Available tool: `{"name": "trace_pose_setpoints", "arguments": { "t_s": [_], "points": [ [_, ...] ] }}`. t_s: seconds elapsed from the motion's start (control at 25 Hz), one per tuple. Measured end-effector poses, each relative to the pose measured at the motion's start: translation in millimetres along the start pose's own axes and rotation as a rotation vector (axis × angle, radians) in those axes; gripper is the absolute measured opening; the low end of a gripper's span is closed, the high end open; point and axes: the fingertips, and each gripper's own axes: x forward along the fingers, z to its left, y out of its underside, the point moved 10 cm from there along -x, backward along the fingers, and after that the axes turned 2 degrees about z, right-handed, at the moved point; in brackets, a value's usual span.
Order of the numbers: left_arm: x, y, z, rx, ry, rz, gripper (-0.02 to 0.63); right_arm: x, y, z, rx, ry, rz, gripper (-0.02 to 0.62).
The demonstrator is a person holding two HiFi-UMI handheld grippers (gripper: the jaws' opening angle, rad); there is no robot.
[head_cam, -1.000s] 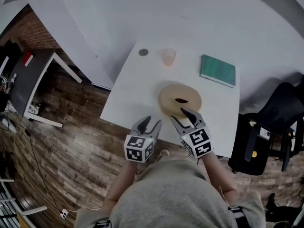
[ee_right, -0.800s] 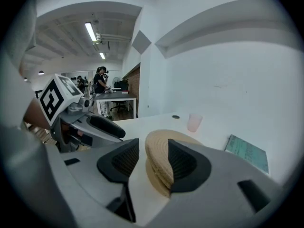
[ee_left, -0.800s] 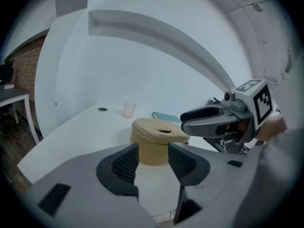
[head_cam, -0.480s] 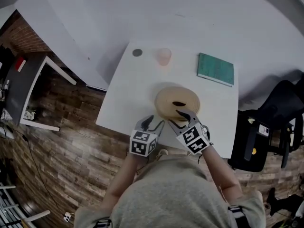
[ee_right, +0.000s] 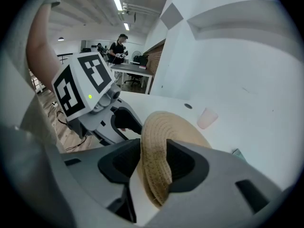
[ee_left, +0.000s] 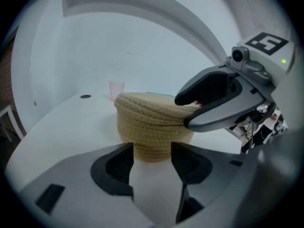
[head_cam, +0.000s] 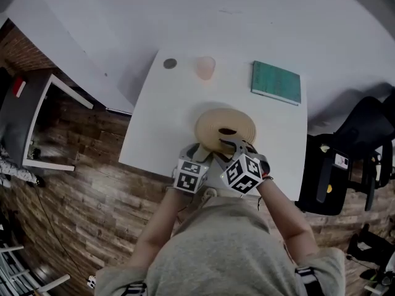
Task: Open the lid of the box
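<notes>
A round woven straw box [head_cam: 225,127] with a domed lid [ee_left: 152,109] stands near the front edge of the white table [head_cam: 163,119]. My left gripper [head_cam: 199,150] is at the box's near left side. Its jaws have just been opening and stand wide, with the box's lower part [ee_left: 152,148] right ahead between the fingertips and untouched. My right gripper [head_cam: 230,144] is rolled on its side and straddles the lid's overhanging rim [ee_right: 154,160]. Its jaws have just been closing a little, and a slim gap still shows beside the rim. Both grippers are open.
At the back of the table lie a green book [head_cam: 276,82], a pale pink cup [head_cam: 205,68] and a small dark disc [head_cam: 170,63]. A black chair [head_cam: 364,142] stands right of the table and a dark side desk [head_cam: 37,113] to the left. People stand far off.
Both grippers have come forward and down from the table's front edge to the box. The left now faces the box's side, and the right has rolled over onto the lid's rim.
</notes>
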Motion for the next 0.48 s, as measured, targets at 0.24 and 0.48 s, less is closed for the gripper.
{"name": "trace_pose_setpoints", "arguments": {
  "t_s": [0.24, 0.48],
  "points": [
    [8.5, -1.8, 1.3, 0.024, -0.021, 0.008, 0.224, 5.4, -0.3, 0.4, -0.057, -0.001, 0.024, 0.149],
    [8.7, -1.4, 1.2, 0.020, -0.027, 0.009, 0.222, 6.0, -0.5, 1.2, -0.060, 0.009, 0.020, 0.143]
  ]
}}
